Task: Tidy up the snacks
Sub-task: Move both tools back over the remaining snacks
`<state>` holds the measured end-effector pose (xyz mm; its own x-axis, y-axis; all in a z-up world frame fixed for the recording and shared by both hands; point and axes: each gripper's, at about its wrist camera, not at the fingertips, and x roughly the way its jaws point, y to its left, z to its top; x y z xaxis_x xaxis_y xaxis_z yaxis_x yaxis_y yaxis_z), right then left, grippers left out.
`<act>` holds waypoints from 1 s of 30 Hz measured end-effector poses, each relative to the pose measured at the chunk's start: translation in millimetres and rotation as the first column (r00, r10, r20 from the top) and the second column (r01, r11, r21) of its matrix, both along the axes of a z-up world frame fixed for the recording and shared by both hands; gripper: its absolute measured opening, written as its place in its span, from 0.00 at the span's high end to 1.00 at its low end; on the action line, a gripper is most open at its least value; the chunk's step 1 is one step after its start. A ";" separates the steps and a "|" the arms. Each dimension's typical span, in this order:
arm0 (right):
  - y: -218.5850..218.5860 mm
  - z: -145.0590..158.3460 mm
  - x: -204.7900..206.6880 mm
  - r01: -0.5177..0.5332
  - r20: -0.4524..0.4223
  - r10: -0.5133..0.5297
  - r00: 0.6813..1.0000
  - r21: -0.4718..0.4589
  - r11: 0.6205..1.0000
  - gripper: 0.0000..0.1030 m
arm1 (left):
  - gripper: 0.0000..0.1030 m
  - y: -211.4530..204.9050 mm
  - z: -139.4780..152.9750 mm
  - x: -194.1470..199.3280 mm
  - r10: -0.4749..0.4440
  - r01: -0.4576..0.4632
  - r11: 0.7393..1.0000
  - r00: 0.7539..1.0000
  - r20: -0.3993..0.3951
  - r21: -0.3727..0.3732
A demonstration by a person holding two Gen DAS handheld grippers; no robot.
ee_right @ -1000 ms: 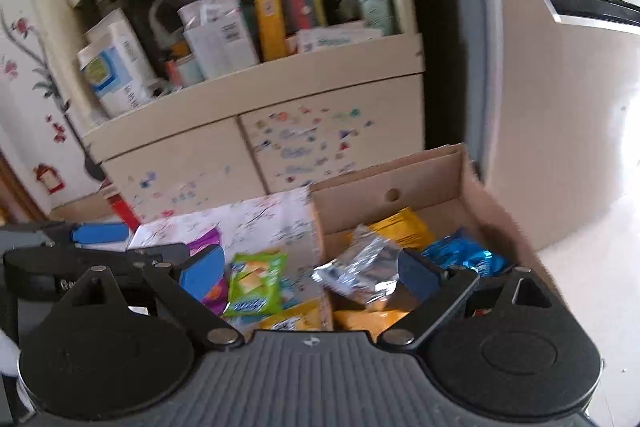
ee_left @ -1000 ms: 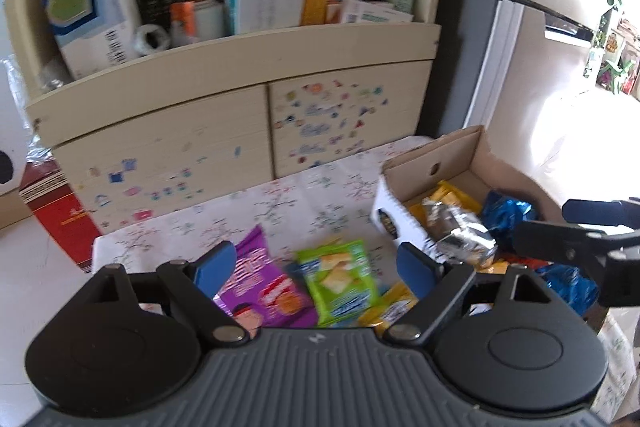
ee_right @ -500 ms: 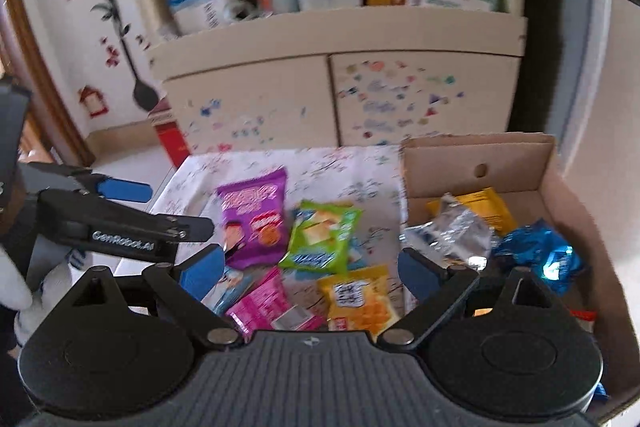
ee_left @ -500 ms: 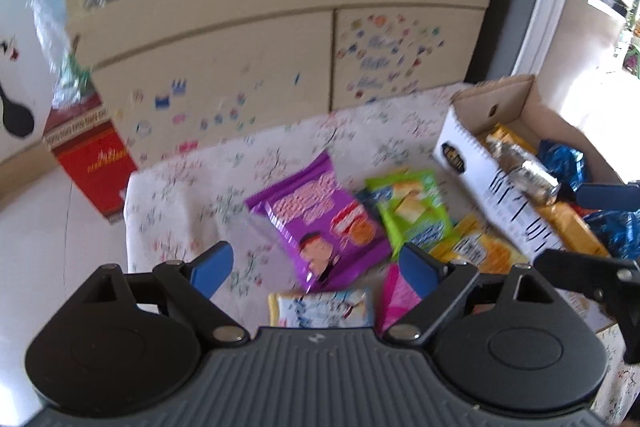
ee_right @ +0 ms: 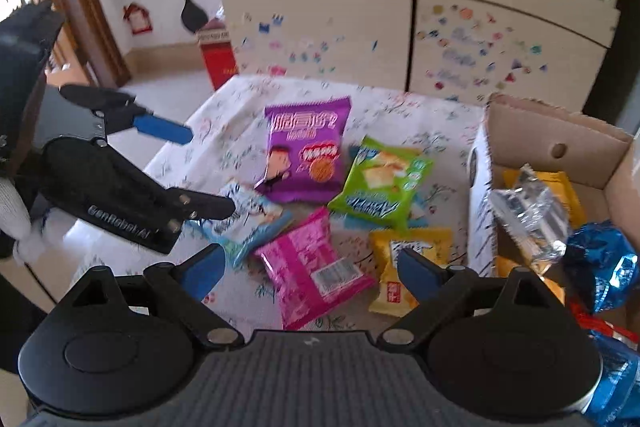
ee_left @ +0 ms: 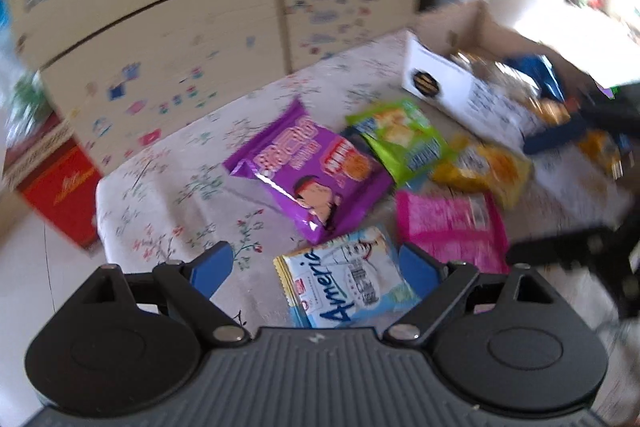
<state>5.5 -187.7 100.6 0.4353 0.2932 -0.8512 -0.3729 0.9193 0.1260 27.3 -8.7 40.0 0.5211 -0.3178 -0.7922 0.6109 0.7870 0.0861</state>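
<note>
— How do the two tools stand?
— The left hand-held gripper (ee_left: 316,269) has its jaws apart, holding nothing, over a white-and-blue packet (ee_left: 350,287). The right hand-held gripper (ee_right: 310,273) is spread wide too, above a pink packet (ee_right: 312,273).
— And the other snacks?
— On the flowered worktop (ee_right: 224,131) lie a purple bag (ee_right: 306,149), a green bag (ee_right: 382,185) just beside it and a yellow packet (ee_right: 404,259). To the right a cardboard box (ee_right: 556,131) holds a silver packet (ee_right: 528,215) and a blue one (ee_right: 604,259).

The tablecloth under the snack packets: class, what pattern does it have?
The tablecloth is white with small floral sprigs, clearest in the left wrist view.
</note>
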 end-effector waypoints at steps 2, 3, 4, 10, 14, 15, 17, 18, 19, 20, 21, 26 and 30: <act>3.1 -4.2 2.0 -0.009 -0.012 0.009 1.000 -0.007 1.000 0.07 | 0.13 -3.3 -6.5 -7.0 -0.084 0.083 0.996 0.996 0.030 0.041; 4.1 -5.8 3.3 -0.011 -0.018 0.011 1.000 -0.009 1.000 0.07 | 0.13 -6.6 -9.5 -8.3 -0.115 0.113 0.992 0.993 0.038 0.060; 5.0 -7.1 4.4 -0.013 -0.023 0.012 1.000 -0.010 1.000 0.07 | 0.13 -8.7 -12.7 -10.2 -0.148 0.145 0.987 0.988 0.046 0.075; 6.7 -14.6 9.4 -0.021 -0.049 0.020 0.999 -0.020 1.000 0.10 | 0.13 -12.2 -24.1 -7.2 -0.241 0.236 0.969 0.969 0.064 0.065; 7.5 -21.0 12.9 -0.029 -0.067 0.028 0.997 -0.021 0.999 0.13 | 0.13 -10.7 -27.9 5.2 -0.254 0.253 0.967 0.966 0.047 0.030; 7.4 -22.8 13.8 -0.030 -0.070 0.028 0.997 -0.023 0.999 0.14 | 0.12 -10.3 -29.5 7.7 -0.256 0.255 0.967 0.966 0.036 0.020; 8.2 -25.3 15.1 -0.030 -0.076 0.027 0.997 -0.028 0.999 0.17 | 0.12 -8.4 -31.2 10.5 -0.258 0.258 0.966 0.966 0.016 -0.007; 8.2 -26.9 16.5 -0.029 -0.080 0.027 0.996 -0.031 0.999 0.19 | 0.13 -8.0 -31.8 10.8 -0.264 0.264 0.964 0.964 0.002 -0.018; 8.2 -27.6 16.9 -0.027 -0.083 0.024 0.996 -0.033 0.999 0.21 | 0.13 -8.1 -32.4 10.0 -0.276 0.276 0.961 0.961 -0.009 -0.023; 8.1 -28.6 17.6 -0.024 -0.089 0.021 0.996 -0.033 0.999 0.24 | 0.13 -8.5 -32.9 8.5 -0.289 0.288 0.957 0.957 -0.014 -0.023; 8.0 -29.7 18.5 -0.025 -0.097 0.022 0.995 -0.028 0.999 0.26 | 0.13 -9.1 -33.4 6.3 -0.303 0.303 0.953 0.953 -0.022 -0.020; 11.3 -34.8 18.3 -0.053 -0.140 0.048 0.989 -0.027 0.998 0.33 | 0.15 -9.8 -38.1 -5.6 -0.350 0.352 0.936 0.934 -0.075 0.009; 12.2 -33.9 17.1 -0.067 -0.148 0.064 0.987 -0.021 0.998 0.33 | 0.16 -7.9 -35.4 -11.2 -0.352 0.356 0.933 0.933 -0.080 0.042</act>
<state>22.7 -175.5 66.7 0.2853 0.2942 -0.9122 -0.4116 0.8971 0.1606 16.1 -16.6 4.6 0.3253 -0.4267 -0.8439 0.8551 0.5137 0.0698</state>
